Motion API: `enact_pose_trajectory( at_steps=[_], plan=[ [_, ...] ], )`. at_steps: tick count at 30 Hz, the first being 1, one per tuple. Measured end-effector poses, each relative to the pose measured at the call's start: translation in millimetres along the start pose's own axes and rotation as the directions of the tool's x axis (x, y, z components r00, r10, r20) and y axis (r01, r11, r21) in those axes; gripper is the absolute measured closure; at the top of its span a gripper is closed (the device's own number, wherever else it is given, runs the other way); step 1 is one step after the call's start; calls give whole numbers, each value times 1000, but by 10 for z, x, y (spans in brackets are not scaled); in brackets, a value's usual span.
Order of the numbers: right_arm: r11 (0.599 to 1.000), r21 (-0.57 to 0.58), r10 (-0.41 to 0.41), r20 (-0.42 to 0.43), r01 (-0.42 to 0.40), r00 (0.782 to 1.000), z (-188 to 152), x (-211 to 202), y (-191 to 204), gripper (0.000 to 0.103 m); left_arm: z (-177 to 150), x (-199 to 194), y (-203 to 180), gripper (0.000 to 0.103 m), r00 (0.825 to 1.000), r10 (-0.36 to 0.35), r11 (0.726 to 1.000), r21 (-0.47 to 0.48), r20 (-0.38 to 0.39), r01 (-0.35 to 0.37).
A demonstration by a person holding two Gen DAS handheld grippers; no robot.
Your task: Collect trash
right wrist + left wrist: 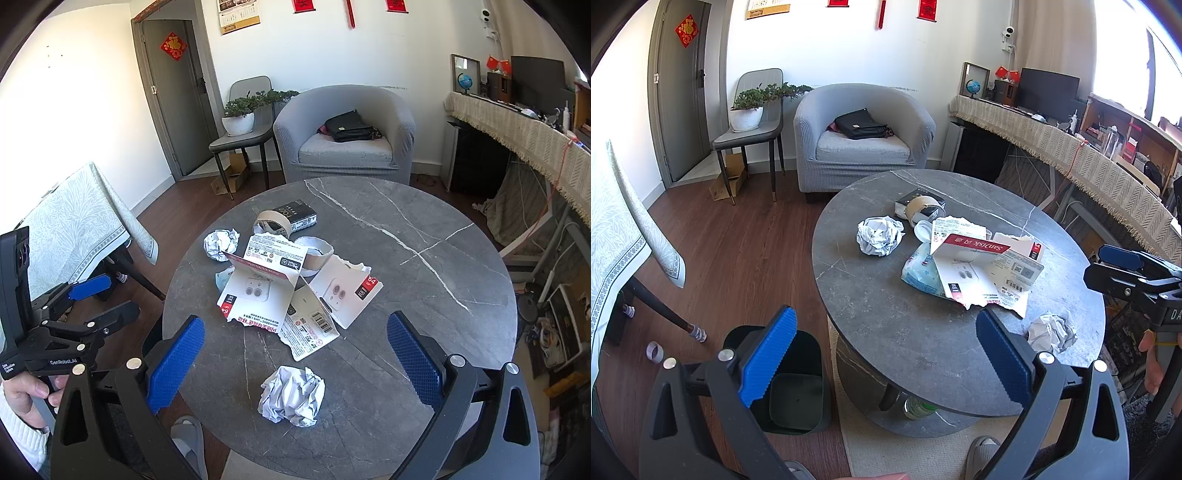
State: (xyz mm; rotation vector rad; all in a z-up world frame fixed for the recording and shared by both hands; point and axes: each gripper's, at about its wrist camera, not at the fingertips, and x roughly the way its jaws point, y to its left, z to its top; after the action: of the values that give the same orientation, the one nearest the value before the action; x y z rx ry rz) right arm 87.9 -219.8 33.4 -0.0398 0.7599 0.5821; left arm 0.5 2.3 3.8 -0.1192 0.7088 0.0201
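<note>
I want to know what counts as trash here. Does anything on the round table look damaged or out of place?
Yes. Torn SanDisk card packaging lies ripped open mid-table, edges ragged. Two crumpled paper balls sit on the table, one near, one far. A blue wipes packet is half buried under the packaging.
</note>
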Motion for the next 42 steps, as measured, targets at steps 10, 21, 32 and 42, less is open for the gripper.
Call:
enact_pose_trajectory(
  at_steps=[10,21,32,42],
  plan=[
    [1000,1,1,5,-1,1000,-7,5,-8,3,-8,1,-2,4,1000,-2,1000,-1,-1,2],
    [1000,1,0,8,0,1000,-4,6,-11,3,-8,6,-1,4,1000,0,1000,1,-1,0],
    [1000,3,1,13,-1,1000,-3,-11,-24,3,-5,10,5,4,1000,-1,1000,-1,-3,1],
    [1000,2,2,10,-2,1000,2,-14,-21,3,-21,8,9,4,1000,-2,1000,0,-2,2]
  ],
)
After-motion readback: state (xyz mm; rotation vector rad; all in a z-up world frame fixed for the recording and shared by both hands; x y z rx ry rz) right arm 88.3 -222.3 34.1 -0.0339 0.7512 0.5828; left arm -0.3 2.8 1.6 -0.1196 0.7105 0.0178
